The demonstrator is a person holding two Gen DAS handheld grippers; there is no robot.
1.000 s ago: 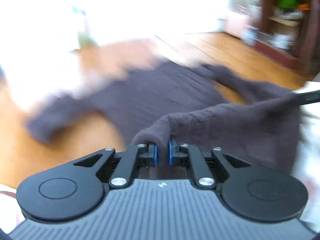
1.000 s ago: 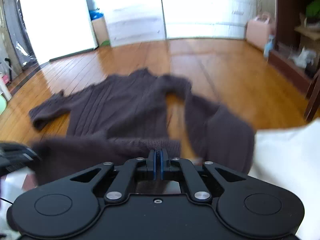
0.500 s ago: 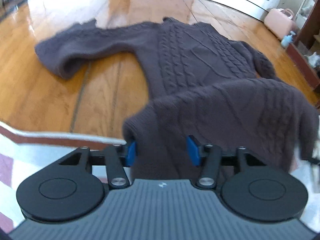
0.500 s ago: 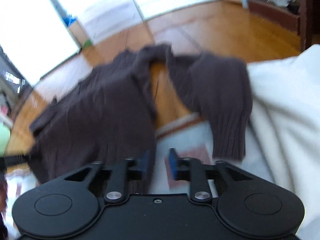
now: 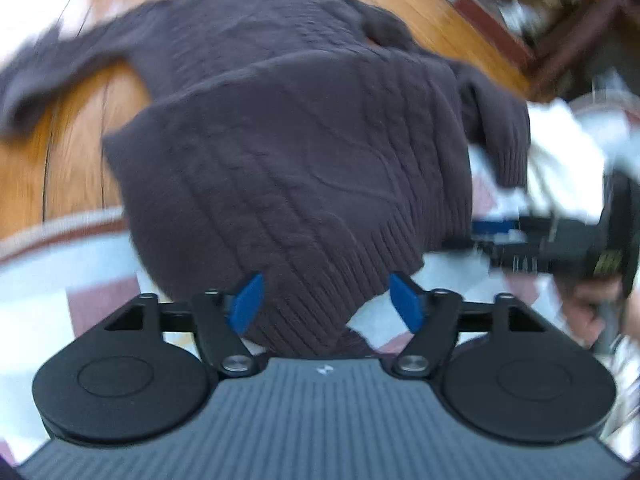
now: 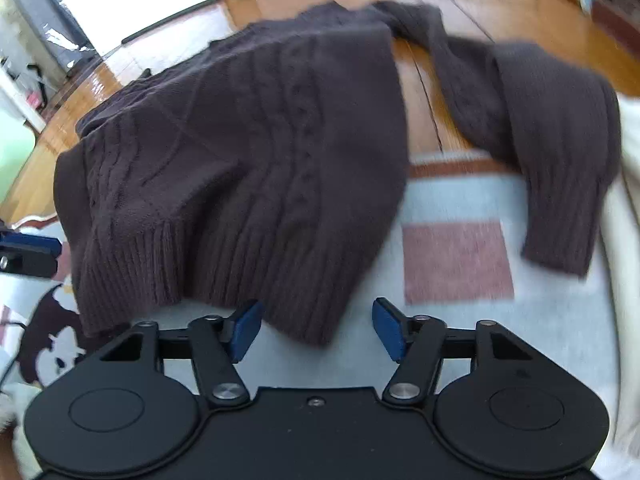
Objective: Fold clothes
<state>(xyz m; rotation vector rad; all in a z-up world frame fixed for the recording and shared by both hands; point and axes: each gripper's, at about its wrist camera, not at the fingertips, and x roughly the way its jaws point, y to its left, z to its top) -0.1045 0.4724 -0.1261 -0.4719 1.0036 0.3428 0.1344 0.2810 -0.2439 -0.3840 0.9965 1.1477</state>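
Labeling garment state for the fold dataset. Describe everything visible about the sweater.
The sweater is a dark brown cable knit with a ribbed hem and ribbed cuffs. It lies limp and rumpled, with its upper body on the wood floor and its hem end on the pale rug. One sleeve curls over the rug's edge; the other stretches across the floor. The left gripper and right gripper are both open at the hem, gripping nothing.
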